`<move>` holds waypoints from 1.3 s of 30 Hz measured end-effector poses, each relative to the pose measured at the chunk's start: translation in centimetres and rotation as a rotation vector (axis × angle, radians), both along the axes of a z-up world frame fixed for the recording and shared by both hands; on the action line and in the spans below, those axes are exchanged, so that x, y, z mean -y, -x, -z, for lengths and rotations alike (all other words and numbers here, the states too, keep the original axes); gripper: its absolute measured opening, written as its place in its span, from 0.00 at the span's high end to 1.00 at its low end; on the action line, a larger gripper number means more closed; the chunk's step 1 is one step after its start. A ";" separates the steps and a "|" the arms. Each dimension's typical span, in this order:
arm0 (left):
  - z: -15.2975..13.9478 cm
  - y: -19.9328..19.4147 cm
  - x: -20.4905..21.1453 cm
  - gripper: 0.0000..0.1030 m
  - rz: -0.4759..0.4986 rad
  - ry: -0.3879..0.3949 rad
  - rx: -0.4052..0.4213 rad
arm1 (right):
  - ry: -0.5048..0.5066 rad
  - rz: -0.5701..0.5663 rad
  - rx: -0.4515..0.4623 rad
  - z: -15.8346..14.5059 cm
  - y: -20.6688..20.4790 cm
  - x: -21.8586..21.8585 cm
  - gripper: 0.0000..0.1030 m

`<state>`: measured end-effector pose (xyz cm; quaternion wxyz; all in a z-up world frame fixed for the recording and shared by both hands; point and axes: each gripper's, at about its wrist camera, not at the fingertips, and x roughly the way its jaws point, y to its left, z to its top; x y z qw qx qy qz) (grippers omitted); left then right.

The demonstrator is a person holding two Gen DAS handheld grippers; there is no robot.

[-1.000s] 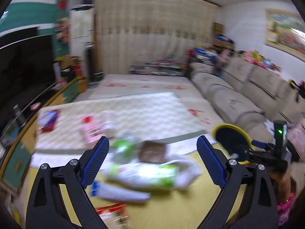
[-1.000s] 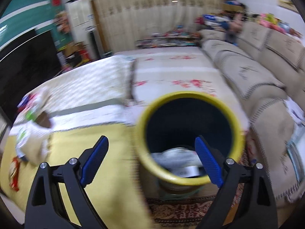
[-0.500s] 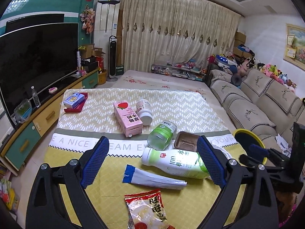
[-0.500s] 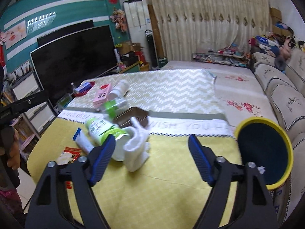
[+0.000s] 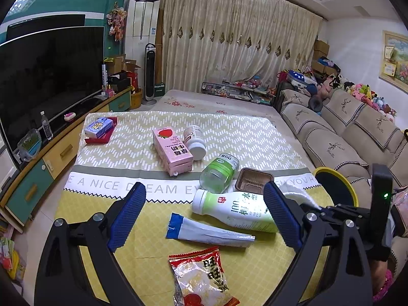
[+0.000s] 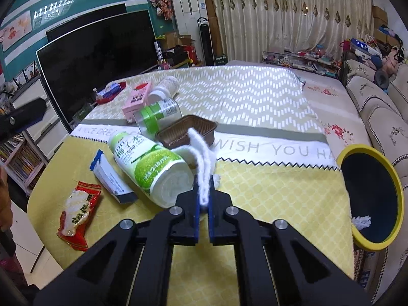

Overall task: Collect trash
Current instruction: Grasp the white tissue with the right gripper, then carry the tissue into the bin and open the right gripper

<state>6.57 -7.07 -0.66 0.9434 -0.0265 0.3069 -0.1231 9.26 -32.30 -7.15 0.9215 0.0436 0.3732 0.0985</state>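
Note:
My right gripper (image 6: 203, 199) is shut on a white fluffy cloth (image 6: 201, 158) that rises from the table beside a green-and-white bottle (image 6: 150, 168). The cloth also shows in the left wrist view (image 5: 298, 195). My left gripper (image 5: 204, 214) is open and empty above the same bottle (image 5: 237, 210), a blue-and-white tube (image 5: 206, 233) and a red snack bag (image 5: 204, 278). A brown tray (image 6: 186, 132), a clear jar with a green lid (image 6: 155, 114), a pink milk carton (image 5: 172, 150) and a white pill bottle (image 5: 195, 137) lie further back. The yellow-rimmed bin (image 6: 369, 199) stands at the table's right edge.
The table carries a yellow and zigzag cloth (image 6: 267, 191). A sofa (image 5: 344, 132) runs along the right. A TV (image 5: 48, 76) on a low cabinet stands to the left. A red tray with a blue box (image 5: 99, 128) sits at the far left corner.
My right gripper swung from the bin to the table and closed on the white cloth. My left gripper came back over the table and steadied, still open.

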 end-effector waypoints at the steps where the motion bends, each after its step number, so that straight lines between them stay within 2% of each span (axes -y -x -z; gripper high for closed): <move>1: 0.0 -0.1 0.0 0.11 0.000 0.002 -0.002 | -0.005 0.004 0.012 -0.4 0.1 0.3 0.96; 15: 0.4 -0.4 0.7 0.11 0.020 0.000 -0.006 | -0.022 0.103 0.139 -5.2 2.1 4.5 0.96; 23: 0.6 -0.7 1.6 0.11 0.036 -0.013 -0.015 | 0.000 0.255 0.165 -6.3 2.7 10.2 0.96; 31: 0.8 -1.0 2.2 0.11 0.047 -0.023 -0.022 | 0.033 0.479 0.104 -4.2 1.8 18.6 0.95; 38: 1.2 -1.4 2.8 0.11 0.057 -0.036 -0.032 | 0.050 0.567 0.005 -0.7 -0.2 23.0 0.93; 39: 1.3 -1.5 2.9 0.11 0.059 -0.037 -0.035 | 0.050 0.574 -0.015 -0.1 -0.6 23.4 0.90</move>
